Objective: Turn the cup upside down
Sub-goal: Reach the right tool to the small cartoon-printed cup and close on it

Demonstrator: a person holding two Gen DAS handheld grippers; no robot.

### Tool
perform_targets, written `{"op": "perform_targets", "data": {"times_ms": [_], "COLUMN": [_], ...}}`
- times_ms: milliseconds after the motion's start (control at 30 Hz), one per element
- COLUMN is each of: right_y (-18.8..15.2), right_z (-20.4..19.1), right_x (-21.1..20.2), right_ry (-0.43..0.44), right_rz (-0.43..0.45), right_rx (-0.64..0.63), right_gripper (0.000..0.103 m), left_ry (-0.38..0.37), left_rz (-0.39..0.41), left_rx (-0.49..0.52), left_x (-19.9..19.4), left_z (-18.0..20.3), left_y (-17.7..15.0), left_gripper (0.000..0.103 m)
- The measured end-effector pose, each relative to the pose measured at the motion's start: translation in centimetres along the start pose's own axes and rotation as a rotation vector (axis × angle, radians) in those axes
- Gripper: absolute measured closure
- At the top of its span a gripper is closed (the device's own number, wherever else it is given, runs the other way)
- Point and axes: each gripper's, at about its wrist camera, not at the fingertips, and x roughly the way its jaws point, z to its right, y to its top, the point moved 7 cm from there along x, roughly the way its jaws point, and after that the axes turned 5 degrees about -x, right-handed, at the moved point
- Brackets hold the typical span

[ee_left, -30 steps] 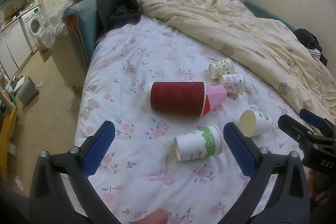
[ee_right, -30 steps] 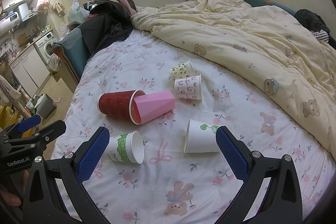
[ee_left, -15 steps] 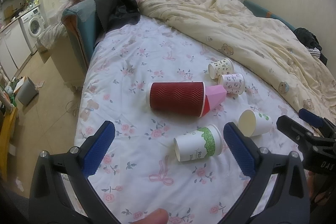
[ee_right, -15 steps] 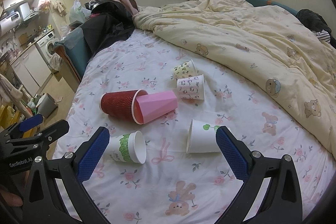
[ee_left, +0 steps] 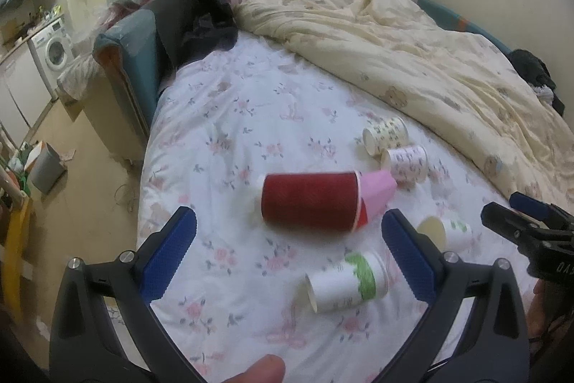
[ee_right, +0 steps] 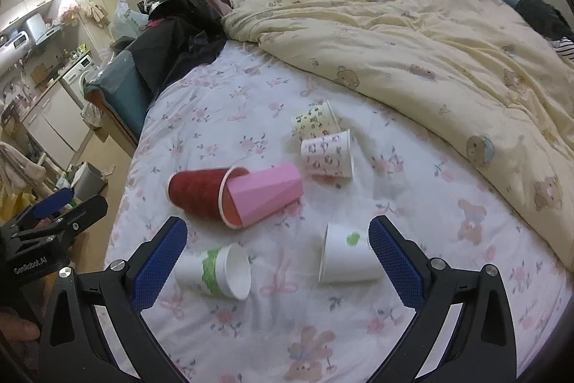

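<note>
Several paper cups lie on their sides on the floral bedsheet [ee_left: 233, 139]. A red ribbed cup [ee_left: 310, 200] [ee_right: 197, 189] holds a pink faceted cup [ee_left: 376, 191] [ee_right: 265, 192] in its mouth. A white cup with a green band [ee_left: 346, 280] [ee_right: 215, 270] lies nearest. A white cup with a green leaf [ee_left: 443, 232] [ee_right: 346, 257] and two small patterned cups [ee_left: 385, 135] [ee_right: 326, 151] lie beyond. My left gripper [ee_left: 288, 253] is open above the sheet, short of the red cup. My right gripper [ee_right: 278, 259] is open, with the green-band cup and the leaf cup between its fingers' lines.
A cream bear-print duvet [ee_right: 430, 52] is bunched along the right and far side. Dark clothes [ee_right: 179, 38] and a teal cushion [ee_left: 132, 60] sit at the bed's far left corner. The floor, a grey bin [ee_left: 46, 167] and a washing machine [ee_left: 53, 49] are left of the bed.
Both grippers have moved forward and a little lower toward the cups, so the cups look bigger and nearer. The cups have not moved. Both grippers stay open.
</note>
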Motion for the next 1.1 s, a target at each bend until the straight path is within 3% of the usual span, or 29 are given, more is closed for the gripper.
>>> {"op": "perform_targets", "data": {"times_ms": [300, 567, 800, 867, 967, 1033, 1100], "right_y": [5.6, 8.8, 9.6, 10.1, 11.3, 11.5, 11.0], "right_z": [3.4, 6.6, 6.8, 6.0, 3.4, 1.5, 0.4], "right_x": [6.2, 16.1, 22.5, 23.1, 23.2, 23.4, 23.7], "right_ry": [0.008, -0.024, -0.089, -0.110, -0.065, -0.039, -0.067], "right_rz": [-0.130, -0.325, -0.426, -0.408, -0.417, -0.505, -0.588], "right_rx": [-0.023, -0.040, -0.056, -0.111, -0.291, -0.504, -0.731], "right_gripper": [0.000, 0.001, 0.000, 0.000, 0.000, 0.000, 0.001], "left_ry": [0.028, 0.056, 0.065, 0.059, 0.053, 0.051, 0.046], "left_rz": [-0.061, -0.125, -0.161, -0.164, -0.158, -0.154, -0.162], "left_rx": [-0.020, -0.045, -0.028, -0.031, -0.031, -0.026, -0.025], "left_x": [5.3, 9.7, 11.3, 11.5, 11.3, 11.3, 11.4], "left_z": [-1.1, -2.7, -2.8, -2.8, -2.8, -2.7, -2.7], "left_y": [3.5, 3.1, 2.5, 2.6, 2.7, 2.7, 2.7], "left_gripper": [0.001, 0.001, 0.001, 0.001, 0.001, 0.001, 0.001]}}
